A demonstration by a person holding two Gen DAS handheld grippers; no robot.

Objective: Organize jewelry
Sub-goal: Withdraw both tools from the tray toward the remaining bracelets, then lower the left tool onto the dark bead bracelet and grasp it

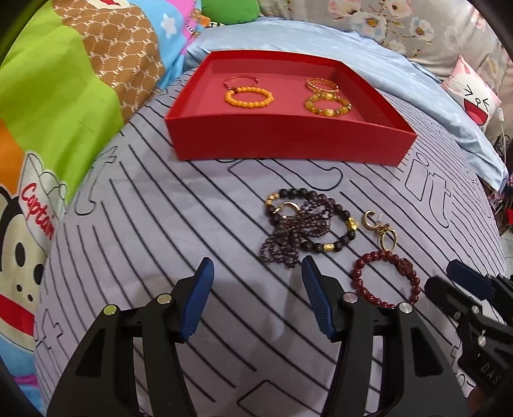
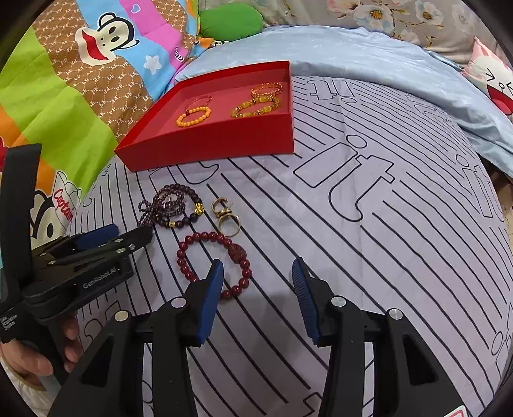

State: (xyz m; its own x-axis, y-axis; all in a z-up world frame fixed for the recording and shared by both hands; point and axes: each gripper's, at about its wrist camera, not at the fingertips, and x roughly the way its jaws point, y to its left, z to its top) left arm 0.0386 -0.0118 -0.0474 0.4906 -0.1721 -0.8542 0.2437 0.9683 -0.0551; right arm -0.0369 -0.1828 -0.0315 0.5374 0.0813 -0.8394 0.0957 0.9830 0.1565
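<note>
A red tray [image 1: 288, 141] [image 2: 208, 150] holds an orange bead bracelet [image 1: 248, 97], a thin red bangle [image 1: 239, 81], a gold bangle [image 1: 322, 85] and an amber bracelet [image 1: 327, 104]. In front of it on the striped sheet lie a dark bead bracelet tangled with a purple strand [image 1: 320, 224] [image 2: 173, 205], gold rings [image 1: 381, 231] [image 2: 227, 215] and a dark red bead bracelet [image 1: 384, 282] [image 2: 192, 256]. My left gripper [image 1: 258, 261] [image 2: 121, 235] hovers open just short of the dark tangle. My right gripper [image 2: 258, 262] [image 1: 465, 279] is open, its left finger over the red bracelet, gripping nothing.
A monkey-print quilt [image 1: 48, 128] is piled along the left. A pale blue sheet [image 2: 368, 54] and floral bedding [image 1: 416, 29] lie behind the tray, and a cat-face pillow [image 1: 474, 96] is at the right. A hand [image 2: 32, 362] holds the left gripper.
</note>
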